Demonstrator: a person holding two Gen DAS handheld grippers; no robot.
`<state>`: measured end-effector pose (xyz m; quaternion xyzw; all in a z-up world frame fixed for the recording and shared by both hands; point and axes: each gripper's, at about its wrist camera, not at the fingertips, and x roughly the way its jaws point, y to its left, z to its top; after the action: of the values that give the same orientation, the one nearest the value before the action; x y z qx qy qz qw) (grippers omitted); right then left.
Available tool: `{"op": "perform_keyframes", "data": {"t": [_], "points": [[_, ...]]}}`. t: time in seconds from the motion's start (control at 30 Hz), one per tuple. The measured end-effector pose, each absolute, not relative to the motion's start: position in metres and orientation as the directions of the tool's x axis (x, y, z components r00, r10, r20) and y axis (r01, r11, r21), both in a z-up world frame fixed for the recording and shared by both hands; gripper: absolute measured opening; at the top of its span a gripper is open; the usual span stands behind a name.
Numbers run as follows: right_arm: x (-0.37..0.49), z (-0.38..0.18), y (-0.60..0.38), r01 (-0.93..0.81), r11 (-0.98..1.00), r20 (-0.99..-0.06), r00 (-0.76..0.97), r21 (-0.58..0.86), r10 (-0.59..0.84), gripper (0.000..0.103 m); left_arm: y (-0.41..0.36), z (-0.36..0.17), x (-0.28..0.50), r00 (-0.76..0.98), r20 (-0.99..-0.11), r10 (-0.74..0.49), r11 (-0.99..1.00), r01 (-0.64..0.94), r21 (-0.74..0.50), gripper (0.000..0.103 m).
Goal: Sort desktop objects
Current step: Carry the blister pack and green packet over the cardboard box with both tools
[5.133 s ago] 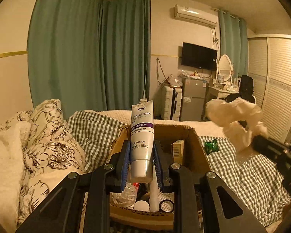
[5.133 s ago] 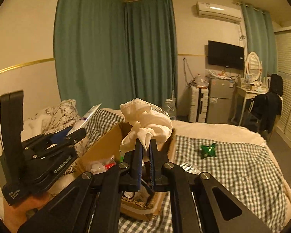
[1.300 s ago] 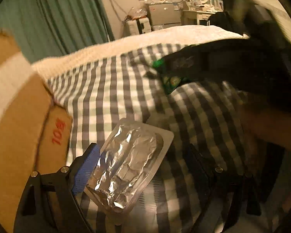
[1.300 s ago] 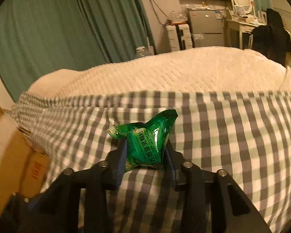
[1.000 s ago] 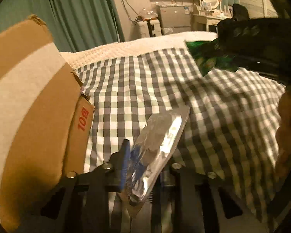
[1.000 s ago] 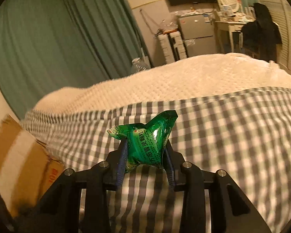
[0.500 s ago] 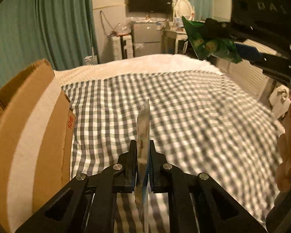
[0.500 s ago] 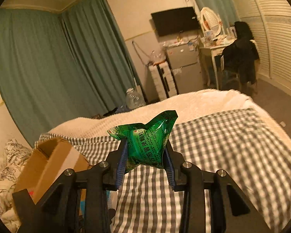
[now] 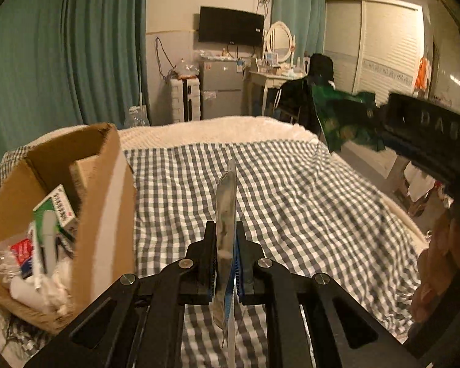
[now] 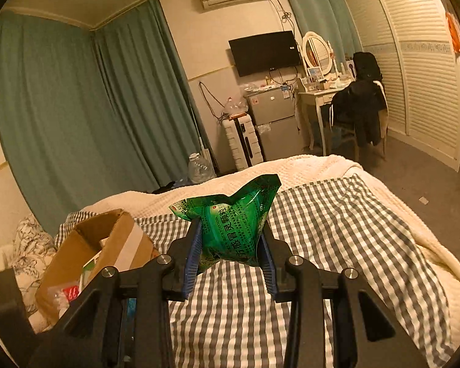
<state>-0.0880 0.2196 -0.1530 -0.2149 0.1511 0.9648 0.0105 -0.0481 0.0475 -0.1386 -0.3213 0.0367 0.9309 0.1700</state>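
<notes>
Left wrist view: the foil blister pack (image 9: 227,214) stands on edge, pinched flat between the pads of the left gripper (image 9: 226,257), raised above the checked bedspread (image 9: 291,202). Just to the left sits the open cardboard box (image 9: 86,184), already holding small packets and tubes. To drop the pack well, I would carry it over the box's open top, clear of the raised flap, and release only once it is above the contents, since so thin a sheet could slide off the rim.

In the right wrist view, the right gripper (image 10: 230,245) is clamped on a puffy green sachet (image 10: 230,224), also in the air over the bed; the box (image 10: 95,245) lies down to its left.

The pack's lower edge disappears behind the gripper body. The box's contents are blurred, and its near wall hides the bottom. The sachet's print is too small to read.
</notes>
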Motion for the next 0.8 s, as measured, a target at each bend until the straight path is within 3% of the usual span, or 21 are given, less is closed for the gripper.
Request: {"op": "perform_keyframes", "data": {"t": [0.43, 0.8], "points": [[-0.021, -0.108, 0.188, -0.077, -0.971, -0.339, -0.941, 0.228, -0.005, 0.035, 0.006, -0.086, 0.000, -0.787, -0.521, 0.330, -0.935, -0.349, -0.066, 0.009], [0.001, -0.081, 0.145, -0.008, -0.979, -0.271, -0.961, 0.201, -0.047, 0.035, -0.038, -0.050, 0.011, -0.845, -0.457, 0.279, -0.955, -0.295, -0.037, 0.010]]}}
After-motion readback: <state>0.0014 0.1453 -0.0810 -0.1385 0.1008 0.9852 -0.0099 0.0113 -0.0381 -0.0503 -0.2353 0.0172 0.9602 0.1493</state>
